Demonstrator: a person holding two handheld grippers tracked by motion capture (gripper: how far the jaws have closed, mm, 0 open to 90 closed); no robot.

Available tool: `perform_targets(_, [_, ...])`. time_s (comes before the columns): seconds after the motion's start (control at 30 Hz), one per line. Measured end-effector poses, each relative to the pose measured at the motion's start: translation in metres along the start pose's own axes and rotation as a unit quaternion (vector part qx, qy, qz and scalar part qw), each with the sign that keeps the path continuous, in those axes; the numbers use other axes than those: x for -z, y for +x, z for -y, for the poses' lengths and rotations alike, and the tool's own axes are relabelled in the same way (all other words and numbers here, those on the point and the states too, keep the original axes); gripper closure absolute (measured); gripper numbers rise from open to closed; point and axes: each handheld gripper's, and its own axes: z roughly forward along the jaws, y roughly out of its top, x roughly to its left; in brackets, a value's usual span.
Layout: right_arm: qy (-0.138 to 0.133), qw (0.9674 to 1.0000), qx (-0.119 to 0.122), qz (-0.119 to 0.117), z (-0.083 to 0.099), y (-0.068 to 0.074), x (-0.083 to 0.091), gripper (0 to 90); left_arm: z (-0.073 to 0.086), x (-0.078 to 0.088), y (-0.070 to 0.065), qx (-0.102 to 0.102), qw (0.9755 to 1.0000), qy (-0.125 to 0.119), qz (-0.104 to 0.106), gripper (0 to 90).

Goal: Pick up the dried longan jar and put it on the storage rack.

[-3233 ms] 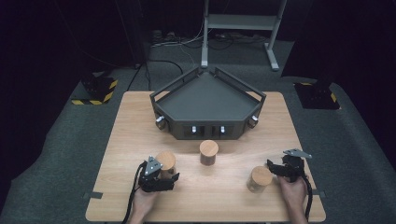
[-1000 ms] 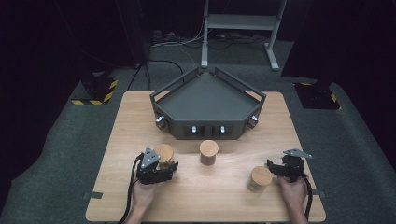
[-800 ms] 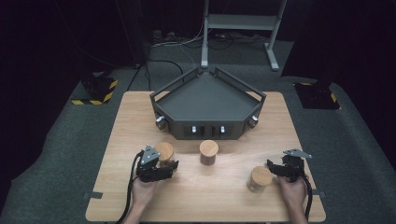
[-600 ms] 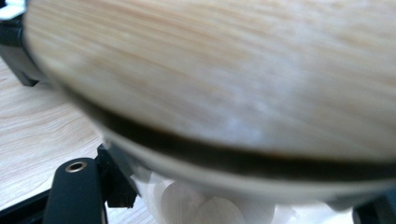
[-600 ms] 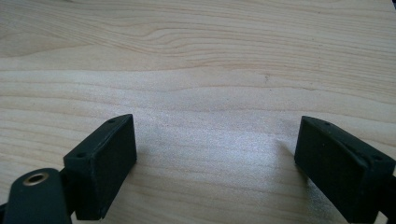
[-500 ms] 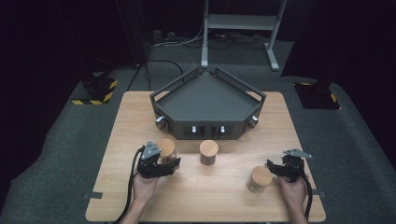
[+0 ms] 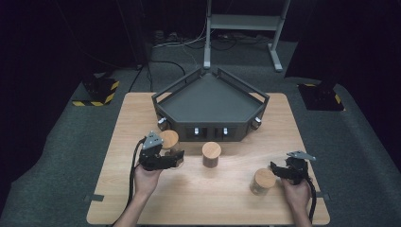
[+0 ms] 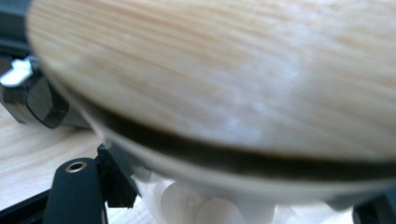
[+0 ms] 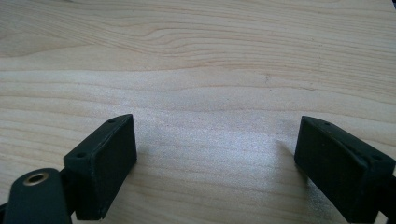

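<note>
High view has the left gripper (image 7: 176, 160) clamped on a wooden-lidded jar (image 7: 169, 140), at nine o'clock from the middle jar (image 7: 211, 153). Best to keep it upright and clear the dark tray (image 7: 208, 101) wall at twelve o'clock. Right gripper (image 7: 276, 169), jaws apart and empty, sits at three o'clock of another jar (image 7: 262, 181). Pale wooden table (image 7: 283, 118); dark carpeted room.

In the left gripper view, the wooden lid (image 8: 224, 70) of a jar is blurred and cut off by the top and side edges; the jar's white contents (image 8: 205, 205) cannot be identified. In the right gripper view, the jaws are cut off at the bottom edge.
</note>
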Motion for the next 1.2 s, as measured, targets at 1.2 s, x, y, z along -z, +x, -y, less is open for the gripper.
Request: perform_targets(1.2, [0.000, 1.0000, -0.001, 0.000, 0.000, 0.000, 0.000, 12.9, -0.076, -0.012, 0.004, -0.025, 0.9993, -0.002, -0.029, 26.5])
